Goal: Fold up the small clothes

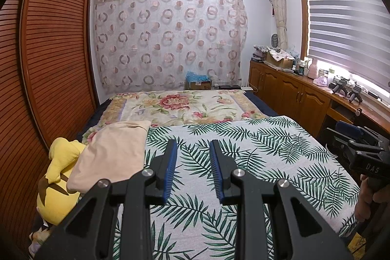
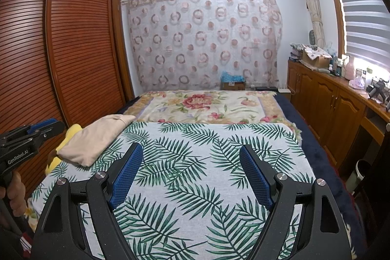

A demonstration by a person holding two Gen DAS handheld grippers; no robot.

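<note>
Left wrist view: left gripper (image 1: 193, 150), jaws narrowly parted and empty, above the palm-leaf cloth (image 1: 243, 162), beige garment (image 1: 112, 155) lying left on a yellow plush (image 1: 58, 174); right wrist view: right gripper (image 2: 191, 157) wide, empty—approach the garment's edge low.

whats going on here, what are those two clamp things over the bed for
A person holds a left gripper and a right gripper above a palm-leaf sheet; both are open and hold nothing. A beige garment lies at the sheet's left edge, partly on a yellow plush toy, untouched.
</note>
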